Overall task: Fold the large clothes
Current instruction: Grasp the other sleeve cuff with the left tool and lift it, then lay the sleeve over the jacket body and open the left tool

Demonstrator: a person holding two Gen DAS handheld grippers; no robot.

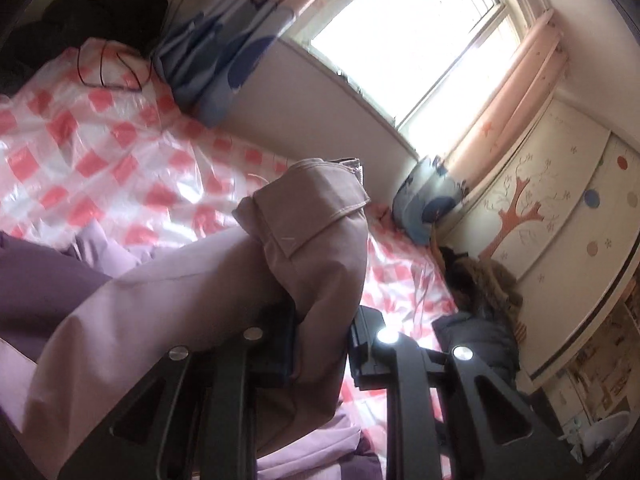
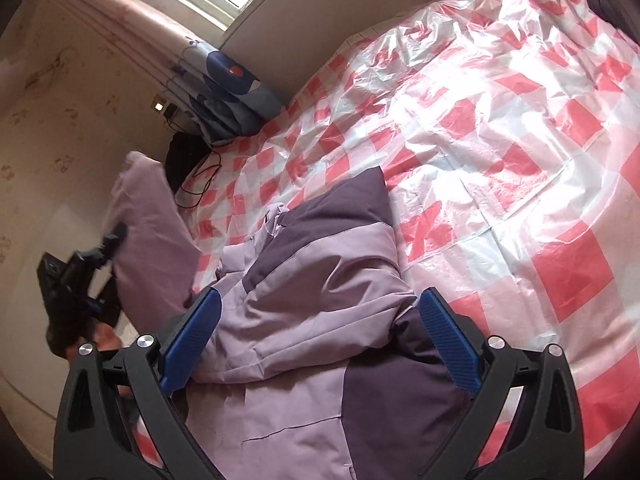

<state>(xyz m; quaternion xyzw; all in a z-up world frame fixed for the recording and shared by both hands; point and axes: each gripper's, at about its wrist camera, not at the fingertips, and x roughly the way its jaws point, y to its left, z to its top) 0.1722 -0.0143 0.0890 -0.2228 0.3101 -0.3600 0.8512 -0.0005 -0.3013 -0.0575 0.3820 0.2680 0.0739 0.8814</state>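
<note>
My left tongs [image 1: 320, 336] pinch a lifted cuffed sleeve of the lilac-and-purple padded jacket [image 2: 320, 300]. My right tongs [image 2: 316, 340] gape wide, empty, astride its bunched body, which lies on the bed's red-checked plastic sheet [image 2: 500, 128].

To do this well, I judge: carry the sleeve across the jacket flat, keep tension, let the right tongs pin the fold line.

Beyond the jacket: blue patterned pillow [image 2: 232, 84], bright window [image 1: 400, 40], tree-painted wardrobe [image 1: 560, 200].
</note>
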